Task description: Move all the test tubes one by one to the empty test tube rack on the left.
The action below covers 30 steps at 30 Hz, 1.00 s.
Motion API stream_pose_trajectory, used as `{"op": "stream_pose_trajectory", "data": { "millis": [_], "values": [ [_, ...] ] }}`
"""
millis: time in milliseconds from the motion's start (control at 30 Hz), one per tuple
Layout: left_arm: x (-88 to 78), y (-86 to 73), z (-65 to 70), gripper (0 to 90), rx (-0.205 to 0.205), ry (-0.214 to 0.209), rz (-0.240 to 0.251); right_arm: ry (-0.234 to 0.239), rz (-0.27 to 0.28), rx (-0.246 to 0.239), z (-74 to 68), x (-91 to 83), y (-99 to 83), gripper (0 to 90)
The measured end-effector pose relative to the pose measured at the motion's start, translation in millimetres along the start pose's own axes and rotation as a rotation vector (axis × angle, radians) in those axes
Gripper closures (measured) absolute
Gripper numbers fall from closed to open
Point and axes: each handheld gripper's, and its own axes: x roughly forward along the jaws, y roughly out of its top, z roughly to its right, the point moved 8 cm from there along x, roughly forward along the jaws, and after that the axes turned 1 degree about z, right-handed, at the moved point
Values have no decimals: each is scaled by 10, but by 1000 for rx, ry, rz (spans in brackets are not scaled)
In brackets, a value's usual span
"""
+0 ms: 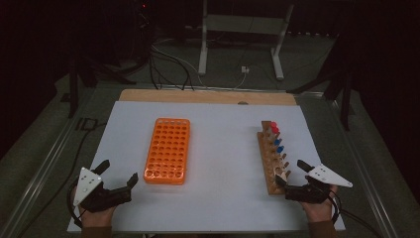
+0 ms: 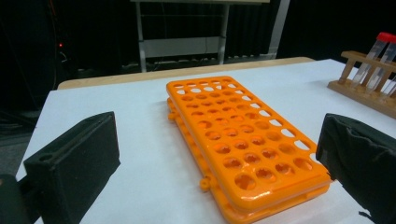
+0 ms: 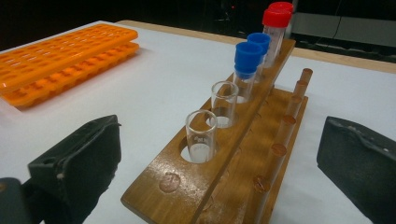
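Observation:
An orange tube rack [image 1: 167, 151] with several empty holes lies flat on the white table left of centre; in the left gripper view the orange rack [image 2: 238, 140] is just ahead. A wooden tube rack [image 1: 273, 161] stands at the right. In the right gripper view the wooden rack [image 3: 219, 172] holds two uncapped clear tubes [image 3: 201, 135], two blue-capped tubes [image 3: 247, 56] and two red-capped tubes [image 3: 276, 17]. My left gripper [image 1: 119, 172] rests open near the front left edge, with nothing between its jaws. My right gripper [image 1: 291, 172] is open at the wooden rack's near end and grips nothing.
The white table top [image 1: 223, 124] ends in a wooden strip [image 1: 208, 96] at the far side. Beyond it stand a metal frame's legs [image 1: 203, 49] and cables [image 1: 168, 69] on the dark floor. Wooden pegs [image 3: 286, 122] line the rack's right side.

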Motion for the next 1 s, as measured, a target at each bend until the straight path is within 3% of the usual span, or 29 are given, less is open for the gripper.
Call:
{"op": "stream_pose_trajectory", "data": {
  "millis": [400,500,533,600,633,667,700,733,833,1000],
  "values": [
    [22,-22,-2,4,-2,-1,-5,-5,11,-4,-11,-37,83,4],
    [33,-25,-4,4,-10,0,-8,-3,-3,-17,-23,-38,90,64],
    [36,-27,-4,4,-11,0,-9,-1,-7,-23,-28,-39,91,93],
    [40,-33,-5,5,-8,1,-13,-25,-31,-36,-55,-34,88,263],
    [41,-35,-6,5,-8,2,-14,-25,-31,-36,-55,-34,88,263],
    [44,-35,-8,4,-11,3,-13,-26,-35,-46,-69,-32,85,338],
    [46,-35,-10,4,-13,2,-11,-32,-44,-67,-92,-32,80,478],
    [47,-36,-12,4,-13,2,-12,-32,-44,-67,-92,-32,80,478],
    [58,-40,-23,4,-19,4,-13,-17,-57,-82,-119,-34,66,628],
    [85,-47,-44,5,-18,6,-18,-11,-77,-89,-139,8,48,712]
  ]
}}
